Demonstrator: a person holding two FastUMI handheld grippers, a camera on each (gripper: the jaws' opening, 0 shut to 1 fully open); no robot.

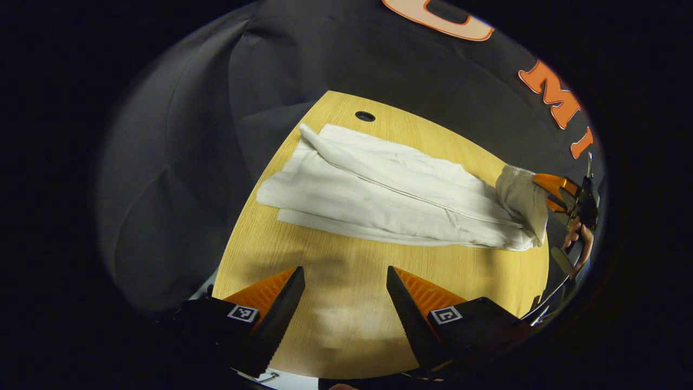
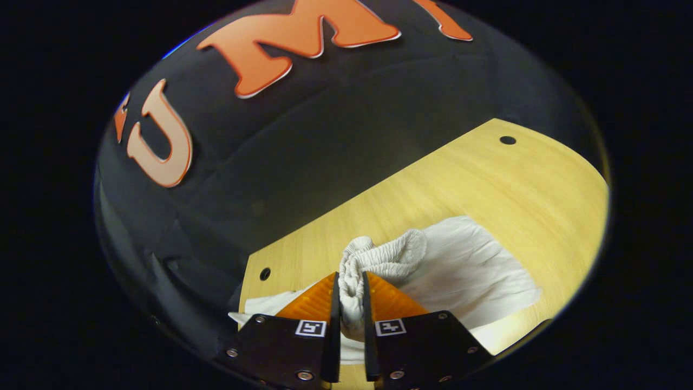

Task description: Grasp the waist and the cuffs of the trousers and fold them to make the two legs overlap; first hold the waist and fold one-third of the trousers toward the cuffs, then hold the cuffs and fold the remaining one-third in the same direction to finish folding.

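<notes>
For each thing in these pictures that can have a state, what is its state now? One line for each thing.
Trousers: lying flat along the table, legs overlapped, not yet folded in thirds.
Waist: bunched and lifted off the table, pinched in the right gripper.
Right gripper: shut on the waist.
Left gripper: open, holding nothing, above the bare table.

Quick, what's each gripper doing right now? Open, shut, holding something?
Left gripper: open, empty, above the table.
Right gripper: shut on the trousers' waist, lifted off the table.
</notes>
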